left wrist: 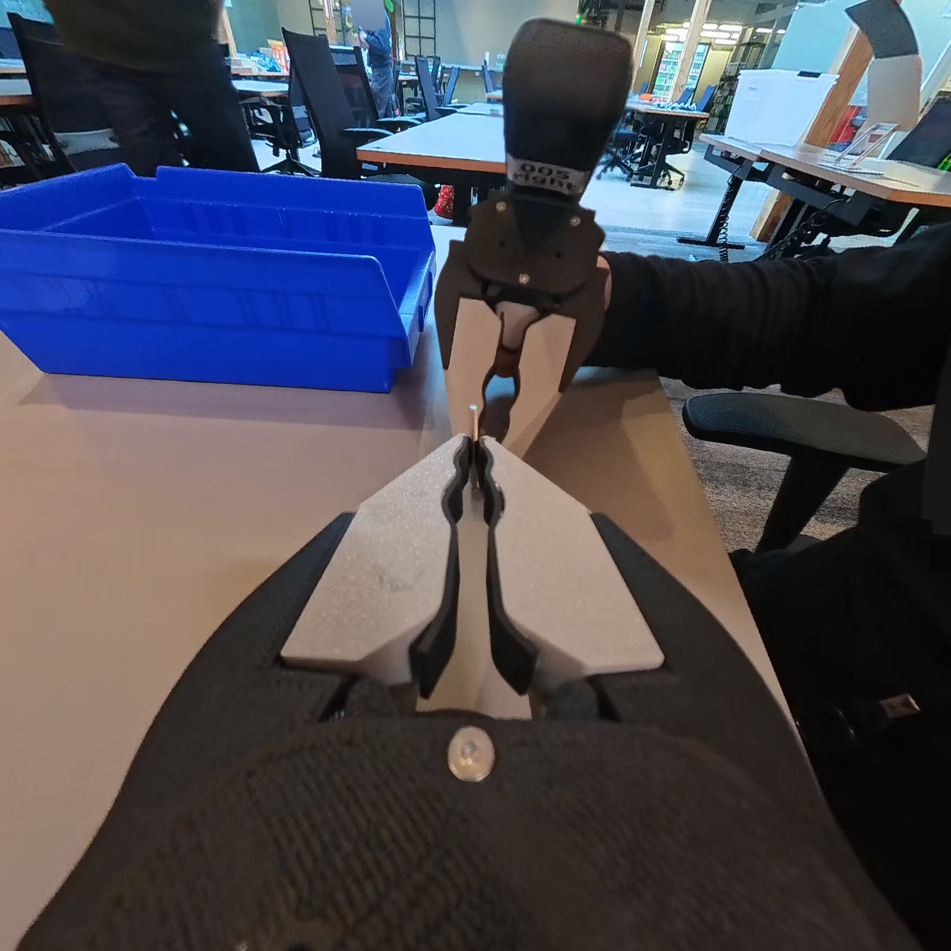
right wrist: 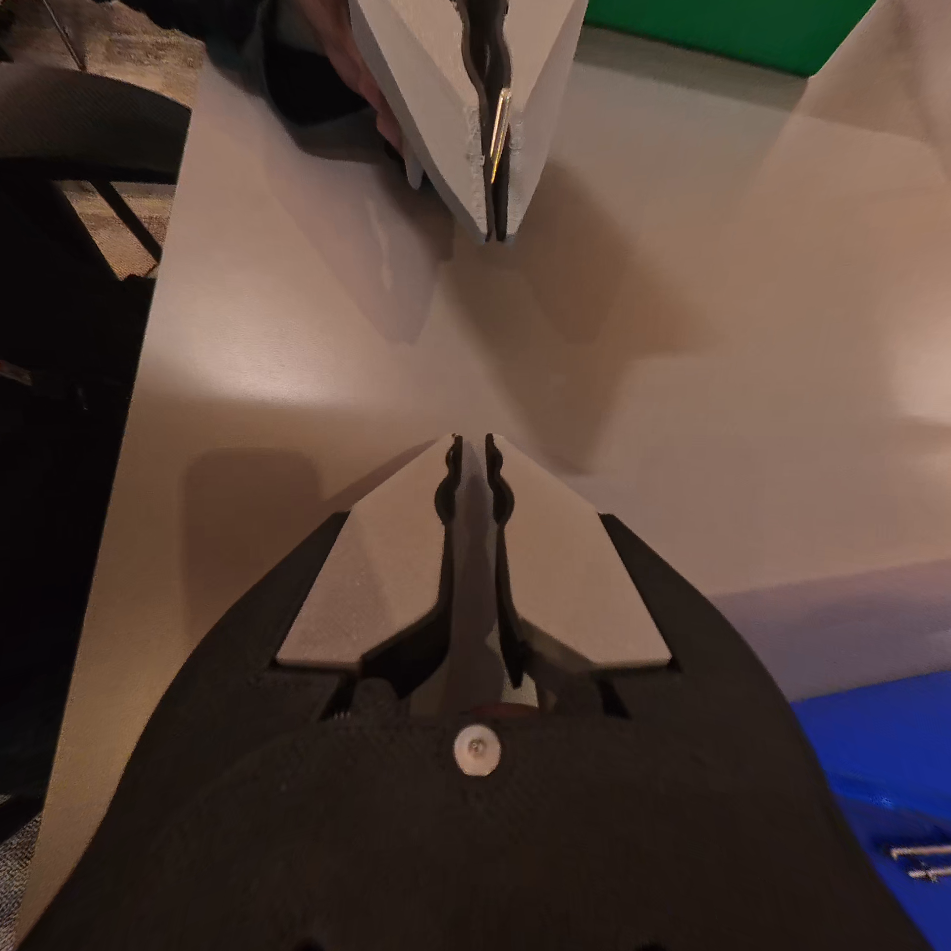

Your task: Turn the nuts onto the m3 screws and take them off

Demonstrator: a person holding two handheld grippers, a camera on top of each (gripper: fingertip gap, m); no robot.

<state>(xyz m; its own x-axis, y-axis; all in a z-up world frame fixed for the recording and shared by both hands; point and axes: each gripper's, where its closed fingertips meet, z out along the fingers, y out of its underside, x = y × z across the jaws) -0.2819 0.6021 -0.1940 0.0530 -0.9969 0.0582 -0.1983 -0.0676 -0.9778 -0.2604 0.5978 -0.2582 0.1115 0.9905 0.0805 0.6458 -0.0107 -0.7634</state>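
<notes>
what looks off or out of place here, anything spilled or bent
Nothing stands out. The left claw is shut on a straight screw that pokes up past its tips. The right claw is slightly open and empty. The blue bin sits squarely on the table, with nothing spilled.

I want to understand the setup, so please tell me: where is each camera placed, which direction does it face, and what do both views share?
Left wrist view: sits on the left gripper, looking forward over the table at the right gripper and blue bin; jaws shut on a screw; a black sleeve shows.
Right wrist view: sits on the right gripper, facing down at the table toward the left gripper; jaws slightly apart, nothing visible between them.
Shared: both grippers, the screw, table, bin.
</notes>
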